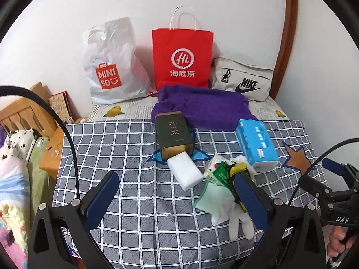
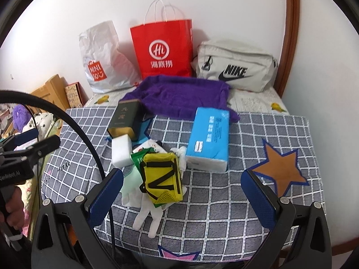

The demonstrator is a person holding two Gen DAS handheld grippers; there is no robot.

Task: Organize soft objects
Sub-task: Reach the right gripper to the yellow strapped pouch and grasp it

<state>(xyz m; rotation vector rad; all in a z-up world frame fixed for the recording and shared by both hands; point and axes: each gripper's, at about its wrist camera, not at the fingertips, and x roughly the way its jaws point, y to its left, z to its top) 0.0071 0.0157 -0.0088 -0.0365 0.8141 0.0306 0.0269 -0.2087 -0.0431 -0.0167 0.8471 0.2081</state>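
Your soft things lie heaped mid-table on the checked cloth (image 2: 224, 201): a yellow mesh pouch (image 2: 162, 179) atop a white glove (image 2: 145, 217), beside the blue tissue pack (image 2: 208, 139). Both your left gripper (image 1: 177, 197) and right gripper (image 2: 181, 197) hang spread and empty. Only the right view shows the pouch whole; in the left, a finger (image 1: 251, 201) hides it.

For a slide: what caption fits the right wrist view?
Open right tool hovering over a yellow pouch and white glove on the checked cloth.

yellow pouch (image 1: 239, 167): mostly behind left tool's finger | white glove (image 2: 145, 215): partly covered
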